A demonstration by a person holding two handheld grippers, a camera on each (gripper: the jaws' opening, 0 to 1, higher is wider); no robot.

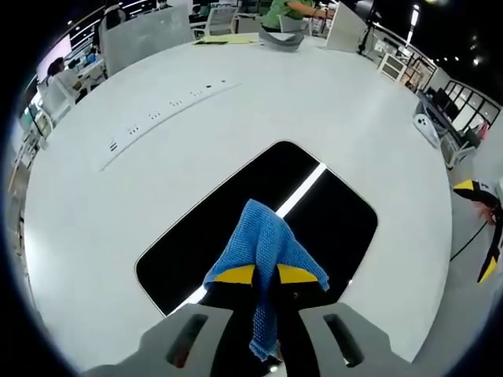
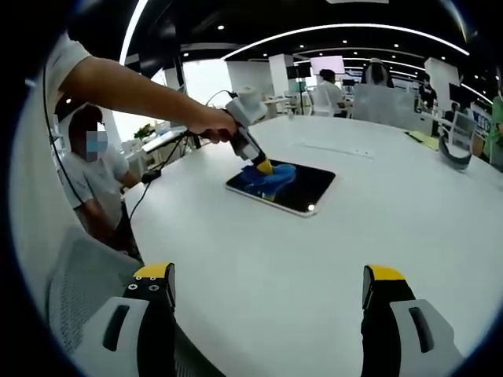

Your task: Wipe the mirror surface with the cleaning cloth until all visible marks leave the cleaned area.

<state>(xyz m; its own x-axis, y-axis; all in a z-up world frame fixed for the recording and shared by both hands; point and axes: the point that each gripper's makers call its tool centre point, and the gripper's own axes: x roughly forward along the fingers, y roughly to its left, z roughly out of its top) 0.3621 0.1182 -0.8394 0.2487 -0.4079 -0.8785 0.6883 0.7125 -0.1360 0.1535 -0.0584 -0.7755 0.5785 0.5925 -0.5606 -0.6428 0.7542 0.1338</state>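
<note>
Left gripper view: your left gripper point(image 1: 266, 276) pinches the blue cloth point(image 1: 266, 250) over the mirror point(image 1: 314, 206).
Your right gripper point(image 2: 267, 292) hangs wide open above the white table point(image 2: 267, 243); the cloth seems to touch glass.

One dark rectangular mirror point(image 1: 314, 208) lies on one white round table point(image 1: 354, 118). One blue knitted cleaning cloth point(image 1: 266, 247) rests on it. Two yellow-tipped grippers appear: left gripper point(image 1: 266, 275), right gripper point(image 2: 267, 292).

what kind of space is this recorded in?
Probably an open-plan office or lab. A big white table holds the mirror; beyond it, seated people at desks and long ceiling light strips. The left gripper holds the blue cloth over the mirror.
</note>
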